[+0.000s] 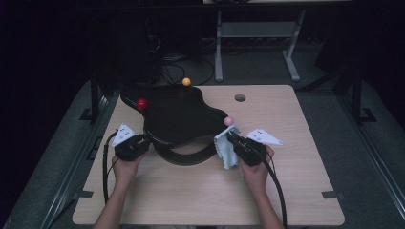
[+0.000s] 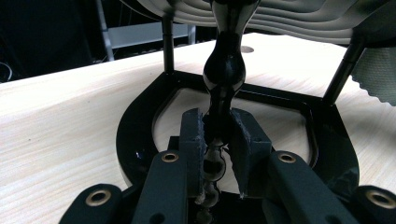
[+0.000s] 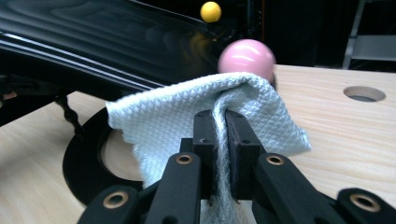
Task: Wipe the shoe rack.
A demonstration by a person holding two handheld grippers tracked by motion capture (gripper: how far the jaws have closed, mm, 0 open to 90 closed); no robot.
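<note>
A black stand with a wavy, glossy top (image 1: 176, 114) rests on a ring-shaped base (image 1: 186, 155) in the middle of the table. Red (image 1: 142, 103), yellow (image 1: 186, 81) and pink (image 1: 229, 121) balls sit at its edges. My left gripper (image 1: 143, 141) is at the stand's left side. In the left gripper view it (image 2: 218, 126) is shut on a black turned post (image 2: 225, 70) that rises from the base (image 2: 140, 121). My right gripper (image 3: 220, 121) is shut on a pale waffle-weave cloth (image 3: 163, 126), just in front of the pink ball (image 3: 246, 56) and beside the stand's top (image 3: 93, 37).
The wooden table has a round hole (image 1: 239, 98) behind the stand, to the right. A metal table frame (image 1: 258, 33) and cables stand on the dark floor beyond the far edge. Bare wood lies in front of the hands and on the right.
</note>
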